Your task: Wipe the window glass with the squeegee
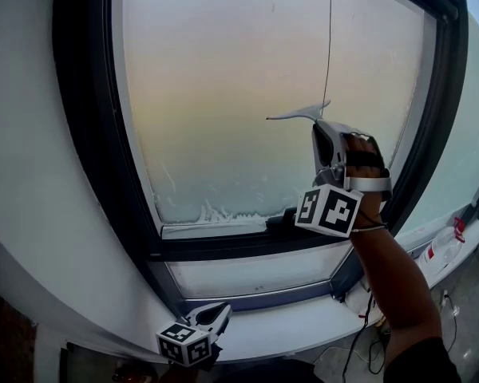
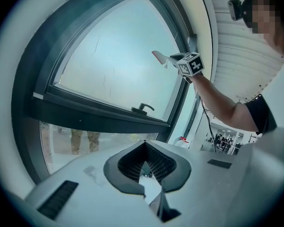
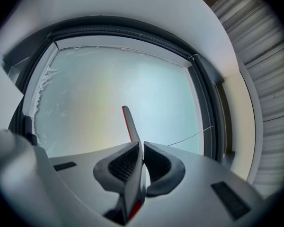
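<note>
The squeegee (image 1: 298,114) is a thin grey blade with a red edge, and it lies against the frosted window glass (image 1: 239,94) right of the pane's middle. My right gripper (image 1: 323,128) is shut on its handle, held up by a hand and bare forearm. In the right gripper view the squeegee (image 3: 129,123) sticks out between the shut jaws of my right gripper (image 3: 141,148), pointing at the window glass (image 3: 99,89). My left gripper (image 1: 222,313) hangs low by the sill, away from the glass. In its own view the left gripper (image 2: 144,145) has its jaw tips together on nothing.
Foam residue (image 1: 215,212) clings along the pane's lower edge. A dark window handle (image 1: 281,218) sits on the bottom frame. A thin cord (image 1: 329,38) hangs down the glass. A spray bottle (image 1: 443,246) lies on the white sill (image 1: 303,313) at right, with cables below it.
</note>
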A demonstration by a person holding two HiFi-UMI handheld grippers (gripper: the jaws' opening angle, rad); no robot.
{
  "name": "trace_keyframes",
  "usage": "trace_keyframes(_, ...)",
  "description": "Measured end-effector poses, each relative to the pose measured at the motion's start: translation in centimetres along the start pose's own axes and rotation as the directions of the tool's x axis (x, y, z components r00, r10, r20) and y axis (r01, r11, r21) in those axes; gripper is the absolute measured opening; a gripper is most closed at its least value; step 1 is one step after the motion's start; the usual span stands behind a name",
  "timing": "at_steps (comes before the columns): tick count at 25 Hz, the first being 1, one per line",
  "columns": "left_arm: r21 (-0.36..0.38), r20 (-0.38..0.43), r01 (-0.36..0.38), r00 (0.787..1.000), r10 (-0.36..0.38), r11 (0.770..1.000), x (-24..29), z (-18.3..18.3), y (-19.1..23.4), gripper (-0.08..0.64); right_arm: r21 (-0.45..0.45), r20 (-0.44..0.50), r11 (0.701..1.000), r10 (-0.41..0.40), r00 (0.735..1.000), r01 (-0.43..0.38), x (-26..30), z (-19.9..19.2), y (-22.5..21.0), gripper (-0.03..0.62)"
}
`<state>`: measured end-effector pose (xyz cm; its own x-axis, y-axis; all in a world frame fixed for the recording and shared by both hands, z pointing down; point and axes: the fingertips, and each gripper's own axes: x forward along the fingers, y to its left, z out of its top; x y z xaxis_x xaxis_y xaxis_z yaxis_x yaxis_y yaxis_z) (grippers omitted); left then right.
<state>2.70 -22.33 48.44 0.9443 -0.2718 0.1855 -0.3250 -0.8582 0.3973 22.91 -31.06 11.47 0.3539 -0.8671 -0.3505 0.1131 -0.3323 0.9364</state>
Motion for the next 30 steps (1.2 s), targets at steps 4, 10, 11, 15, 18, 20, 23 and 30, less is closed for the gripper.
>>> trace_keyframes(4, -0.004, -0.028, 0.014, 1.000, -0.014, 1.000, -0.1, -0.6, -0.1, 0.000, 0.014, -0.020, 0.999, 0.047, 0.999, -0.046, -1.0, -0.8, 3.3, 0.023)
trace_keyframes(10, -0.006, -0.039, 0.035, 0.999, -0.035, 0.999, 0.5, -1.0, 0.1, 0.000, 0.072, -0.046, 0.993, 0.101, 0.994, -0.098, -2.6, -1.9, 7.8, 0.023)
trace_keyframes(11, -0.010, -0.039, 0.033, 0.999, -0.034, 0.999, 0.6, -1.2, 0.2, 0.000, 0.084, -0.048, 0.991, 0.112, 0.993, -0.108, -3.0, -2.1, 8.6, 0.023)
trace_keyframes(15, -0.022, -0.058, 0.037, 0.998, -0.038, 0.999, 1.3, -1.6, 0.2, 0.000, 0.109, -0.050, 0.982, 0.163, 0.985, -0.157, -4.2, -2.3, 12.2, 0.023)
trace_keyframes(18, -0.025, -0.075, 0.043, 0.996, -0.045, 0.999, 1.5, -2.1, -0.1, 0.000, 0.114, -0.050, 0.973, 0.206, 0.977, -0.199, -5.2, -2.4, 15.0, 0.023)
trace_keyframes(20, -0.031, -0.078, 0.036, 0.996, -0.038, 0.999, 1.6, -2.3, 0.1, 0.000, 0.123, -0.052, 0.966, 0.236, 0.970, -0.228, -5.8, -2.6, 16.7, 0.023)
trace_keyframes(23, -0.033, -0.076, 0.027, 0.997, -0.030, 0.999, 1.8, -2.3, 0.5, 0.000, 0.138, -0.051, 0.954, 0.276, 0.960, -0.267, -6.5, -2.8, 19.0, 0.023)
trace_keyframes(30, -0.040, -0.094, 0.014, 0.995, -0.018, 0.999, 1.4, -3.3, 1.1, 0.000, 0.152, -0.056, 0.918, 0.378, 0.924, -0.367, -8.4, -3.0, 24.3, 0.021)
